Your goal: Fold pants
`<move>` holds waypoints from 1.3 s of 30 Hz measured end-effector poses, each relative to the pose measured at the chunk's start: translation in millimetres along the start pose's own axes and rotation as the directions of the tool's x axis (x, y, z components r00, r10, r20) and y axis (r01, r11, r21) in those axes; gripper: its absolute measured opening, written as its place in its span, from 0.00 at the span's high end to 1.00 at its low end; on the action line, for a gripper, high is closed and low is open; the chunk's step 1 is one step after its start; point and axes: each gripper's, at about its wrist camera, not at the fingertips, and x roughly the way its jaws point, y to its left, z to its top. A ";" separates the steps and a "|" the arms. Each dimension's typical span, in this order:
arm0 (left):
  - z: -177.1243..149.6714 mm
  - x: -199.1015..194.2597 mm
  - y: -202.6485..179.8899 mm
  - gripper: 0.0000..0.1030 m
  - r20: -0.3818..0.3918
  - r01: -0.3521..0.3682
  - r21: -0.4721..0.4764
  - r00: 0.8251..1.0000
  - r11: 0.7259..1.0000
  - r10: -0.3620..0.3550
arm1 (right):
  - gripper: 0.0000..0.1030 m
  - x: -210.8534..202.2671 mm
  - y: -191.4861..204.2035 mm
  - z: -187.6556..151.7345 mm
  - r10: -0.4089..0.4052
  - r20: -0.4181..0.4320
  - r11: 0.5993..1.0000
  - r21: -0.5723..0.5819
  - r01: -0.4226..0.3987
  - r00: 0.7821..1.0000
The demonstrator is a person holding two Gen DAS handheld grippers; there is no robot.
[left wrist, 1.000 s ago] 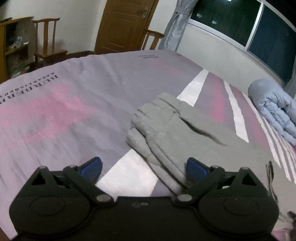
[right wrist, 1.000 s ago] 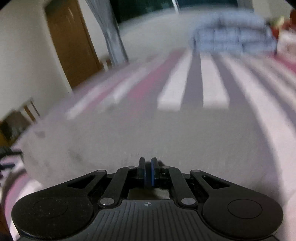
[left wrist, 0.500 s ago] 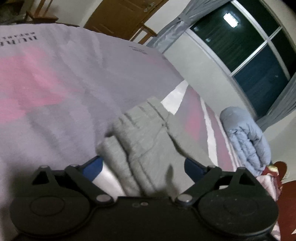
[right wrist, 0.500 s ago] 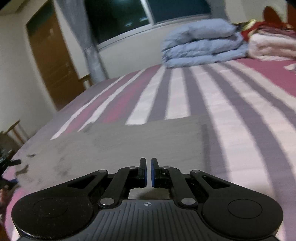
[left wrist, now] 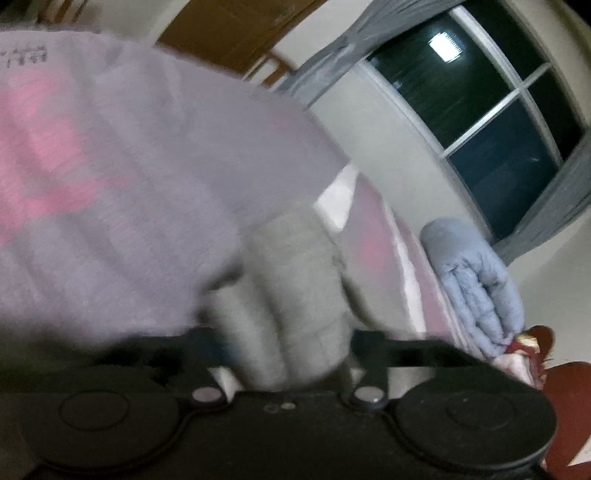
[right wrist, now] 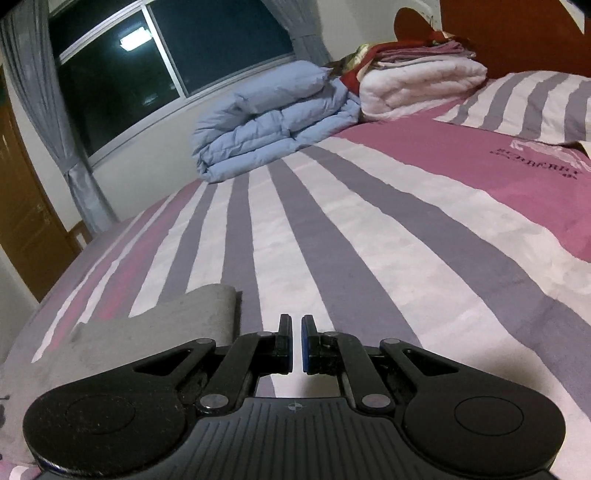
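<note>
The grey pants lie on the striped bed cover. In the blurred left wrist view their bunched leg ends sit between the spread fingers of my left gripper, which is open and low over the cloth. In the right wrist view a flat grey part of the pants lies to the left of my right gripper. Its jaws stand almost together with a thin gap and hold nothing, over bare striped cover.
A folded blue duvet and a white quilt are stacked at the head of the bed by the red headboard. A window and grey curtain run along the far wall. A wooden door is at the left.
My left gripper has dropped and pushed forward onto the leg ends, which now lie between its fingers. My right gripper has swung right, off the pants, its jaws parted a little.
</note>
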 end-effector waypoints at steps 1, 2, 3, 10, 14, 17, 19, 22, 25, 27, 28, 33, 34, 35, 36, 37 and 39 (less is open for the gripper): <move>0.2 -1.6 -0.7 0.76 0.008 0.002 -0.005 1.000 1.000 -0.001 | 0.94 -1.8 -1.1 -0.4 0.003 -0.001 1.000 0.013 -0.003 1.000; -0.5 -4.9 -7.5 0.78 0.020 -0.013 0.023 1.000 1.000 0.013 | 0.95 -3.4 -2.5 -0.6 0.007 -0.001 1.000 0.024 -0.007 1.000; -1.2 -9.5 -15.9 0.78 0.035 -0.027 0.059 0.999 0.998 0.025 | 0.95 -3.8 -3.3 -0.4 0.009 0.000 1.000 0.028 -0.009 1.000; -5.8 -38.0 -90.1 0.79 0.124 0.064 0.181 0.988 0.981 -0.088 | 0.95 -13.7 -22.4 1.1 0.032 0.004 0.997 0.071 -0.032 0.999; -34.3 -36.4 -152.0 0.79 0.127 0.042 0.332 0.988 0.942 -0.088 | 0.95 -18.6 -33.5 0.6 0.014 0.003 0.997 0.072 -0.014 1.000; -63.1 -32.7 -198.3 0.79 0.117 0.042 0.452 0.987 0.891 -0.106 | 0.95 -18.5 -40.4 2.2 0.006 -0.005 0.998 0.058 -0.005 1.000; -81.4 -29.4 -221.7 0.79 0.107 0.073 0.482 0.984 0.873 -0.142 | 0.95 -15.8 -47.1 5.3 0.011 -0.017 0.998 0.063 -0.010 1.000; -111.8 -14.0 -253.7 0.79 0.060 0.111 0.533 0.984 0.839 -0.168 | 0.95 -7.8 -57.2 11.6 -0.006 -0.024 0.998 0.059 0.007 1.000; -145.4 2.0 -278.0 0.79 0.004 0.134 0.594 0.986 0.793 -0.169 | 0.95 -2.9 -65.4 12.5 -0.007 -0.021 0.998 0.069 0.009 1.000; -168.4 10.8 -293.4 0.79 -0.032 0.159 0.623 0.983 0.766 -0.179 | 0.95 -1.6 -66.5 11.5 0.003 -0.021 0.998 0.057 -0.002 1.000; -179.3 13.3 -298.9 0.79 -0.047 0.168 0.637 0.983 0.752 -0.180 | 0.95 -0.7 -66.8 12.1 0.008 -0.023 0.999 0.047 -0.007 1.000; -229.8 28.0 -325.7 0.79 -0.100 0.184 0.711 0.982 0.679 -0.161 | 0.95 -4.6 -75.2 14.5 0.010 -0.001 1.000 0.026 -0.010 1.000; -239.3 30.3 -328.4 0.79 -0.113 0.185 0.720 0.982 0.669 -0.149 | 0.94 -6.3 -79.0 14.7 0.008 0.005 0.999 0.035 -0.008 1.000; -246.0 34.5 -330.6 0.79 -0.125 0.188 0.724 0.982 0.664 -0.141 | 0.94 -8.1 -82.7 14.3 0.006 0.009 0.999 0.045 -0.007 1.000; -254.0 38.5 -331.7 0.79 -0.136 0.190 0.729 0.982 0.657 -0.132 | 0.95 -10.1 -86.9 13.6 0.005 0.012 0.998 0.058 -0.006 1.000; -260.4 38.3 -330.8 0.79 -0.142 0.189 0.735 0.982 0.651 -0.125 | 0.95 -11.9 -90.3 13.2 0.005 0.013 0.997 0.072 -0.006 1.000; -269.1 44.6 -332.8 0.79 -0.147 0.180 0.748 0.984 0.639 -0.104 | 0.94 -13.8 -95.7 12.7 0.008 0.011 0.996 0.093 -0.009 1.000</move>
